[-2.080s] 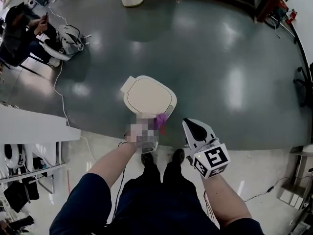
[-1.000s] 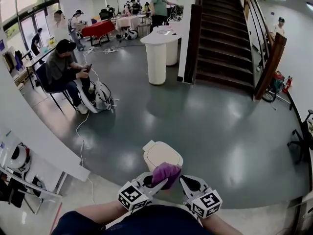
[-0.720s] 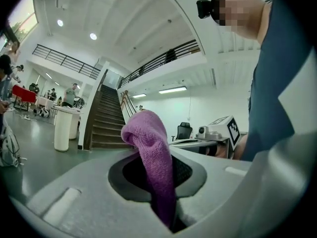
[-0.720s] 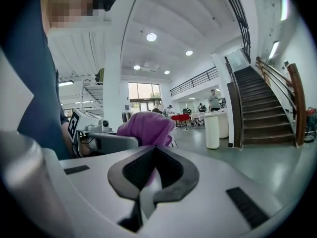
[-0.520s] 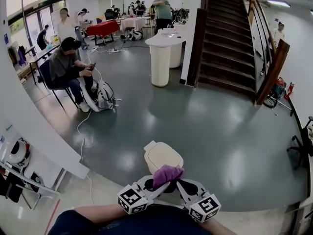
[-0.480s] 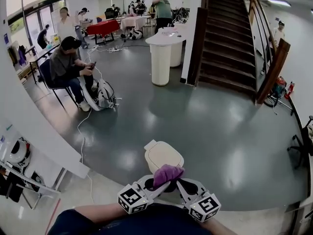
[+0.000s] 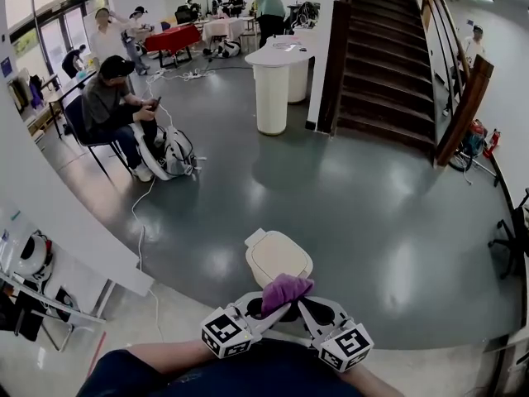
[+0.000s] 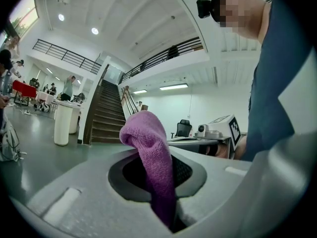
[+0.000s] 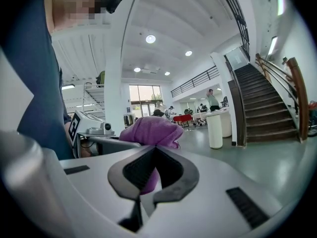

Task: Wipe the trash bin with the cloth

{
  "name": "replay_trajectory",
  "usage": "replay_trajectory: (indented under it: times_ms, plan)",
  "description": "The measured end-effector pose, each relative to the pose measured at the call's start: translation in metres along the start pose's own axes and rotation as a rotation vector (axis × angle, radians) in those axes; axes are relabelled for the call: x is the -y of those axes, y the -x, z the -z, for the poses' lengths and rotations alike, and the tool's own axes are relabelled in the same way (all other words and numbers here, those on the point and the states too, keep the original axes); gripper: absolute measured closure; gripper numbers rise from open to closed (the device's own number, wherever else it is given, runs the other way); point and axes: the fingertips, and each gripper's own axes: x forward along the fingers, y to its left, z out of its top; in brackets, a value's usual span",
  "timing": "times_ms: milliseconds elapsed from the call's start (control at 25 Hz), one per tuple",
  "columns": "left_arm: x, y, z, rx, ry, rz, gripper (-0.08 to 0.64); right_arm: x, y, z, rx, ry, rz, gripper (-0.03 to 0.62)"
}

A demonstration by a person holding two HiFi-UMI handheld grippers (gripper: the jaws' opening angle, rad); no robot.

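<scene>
The cream, lidded trash bin [image 7: 278, 257] stands on the dark floor just ahead of me. I hold both grippers close to my body, above the bin's near side. A purple cloth [image 7: 285, 289] is pinched in my left gripper [image 7: 266, 306], which is shut on it, and the cloth bulges up past the tips. In the left gripper view the cloth [image 8: 151, 152] rises out of the seam of the left gripper [image 8: 163, 157]. My right gripper [image 7: 304, 306] is shut beside it. In the right gripper view the cloth [image 9: 151, 130] shows just beyond the right gripper [image 9: 156, 150].
A seated person [image 7: 111, 110] with a backpack [image 7: 175, 154] is at the far left, and a cable [image 7: 140, 222] trails over the floor. A white round pillar table [image 7: 273, 89] and a staircase [image 7: 380, 64] stand ahead. A white counter [image 7: 58, 222] is at my left.
The head view has lifted from straight down on the bin to the room. Both grippers came together near my body with the cloth raised off the bin's lid.
</scene>
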Motion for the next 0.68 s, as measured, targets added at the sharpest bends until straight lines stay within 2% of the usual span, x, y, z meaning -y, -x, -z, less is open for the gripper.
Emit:
replay_trajectory:
  times_ms: [680]
  plan:
    - [0.0012,-0.0031,-0.0038,0.0,-0.022,-0.01,0.502,0.0037,-0.0013,-0.0024,-0.007,-0.001,-0.014,0.583]
